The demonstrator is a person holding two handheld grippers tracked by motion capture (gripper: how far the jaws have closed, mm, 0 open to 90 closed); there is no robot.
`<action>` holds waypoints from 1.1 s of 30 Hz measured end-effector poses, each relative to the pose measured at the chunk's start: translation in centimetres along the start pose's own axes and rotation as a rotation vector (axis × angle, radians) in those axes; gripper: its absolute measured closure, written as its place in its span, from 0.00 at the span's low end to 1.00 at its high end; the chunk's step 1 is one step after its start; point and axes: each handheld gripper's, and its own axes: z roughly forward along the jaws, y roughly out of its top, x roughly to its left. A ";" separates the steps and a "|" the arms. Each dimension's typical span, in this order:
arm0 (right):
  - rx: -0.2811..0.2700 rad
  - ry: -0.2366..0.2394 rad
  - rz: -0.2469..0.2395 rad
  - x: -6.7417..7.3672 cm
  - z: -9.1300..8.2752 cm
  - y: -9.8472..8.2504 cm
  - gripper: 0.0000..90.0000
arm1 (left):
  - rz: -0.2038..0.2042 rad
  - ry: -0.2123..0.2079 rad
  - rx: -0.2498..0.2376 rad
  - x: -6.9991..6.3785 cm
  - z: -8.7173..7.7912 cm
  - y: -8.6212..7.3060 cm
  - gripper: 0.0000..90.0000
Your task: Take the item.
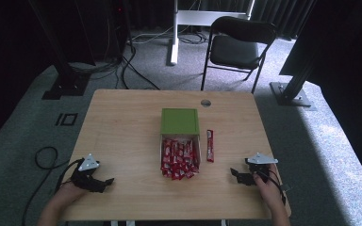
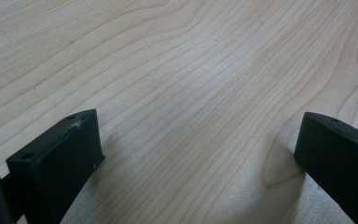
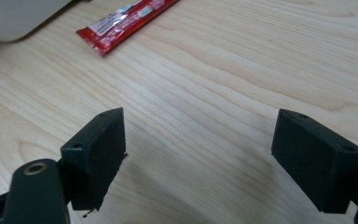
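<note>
On the wooden table (image 1: 122,127) an open box (image 1: 180,141) sits near the middle, its green lid (image 1: 179,121) standing back from the tray, which is heaped with red packets (image 1: 179,157); from the high view they blur into one red mass, so neither their count nor any print on them can be made out. One single red packet (image 1: 209,145) lies flat on the wood just beside the box, on the person's right of it, apart from the heap. In the right gripper view that same packet (image 3: 123,22) shows at the top edge with its far end cut off by the frame, and a pale corner of the box (image 3: 18,16) is cropped beside it; the small print on the wrapper is too blurred to read. The right gripper (image 1: 238,176) rests low over the table near the front edge, well apart from the single packet, and its jaws stand wide with only bare wood between them (image 3: 198,154). The left gripper (image 1: 104,183) sits near the front left of the table, well away from the box, and its jaws too are spread wide over plain wood grain (image 2: 196,149), holding nothing. Both forearms are cut off at the bottom edge of the high view, and the room behind the table is too dark to read beyond a folding chair (image 1: 238,44)
</note>
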 end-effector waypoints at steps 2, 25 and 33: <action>0.007 0.018 -0.010 -0.1 -0.3 -0.2 0.19 | 0.000 0.000 0.000 0.0 0.0 0.0 0.02; 0.059 0.184 -0.182 1.0 -0.9 -1.3 0.15 | -0.001 0.000 0.000 0.0 0.0 0.0 0.02; 0.065 0.191 -0.212 1.3 -0.9 -1.3 0.14 | -0.002 0.000 0.000 0.0 0.0 0.0 0.02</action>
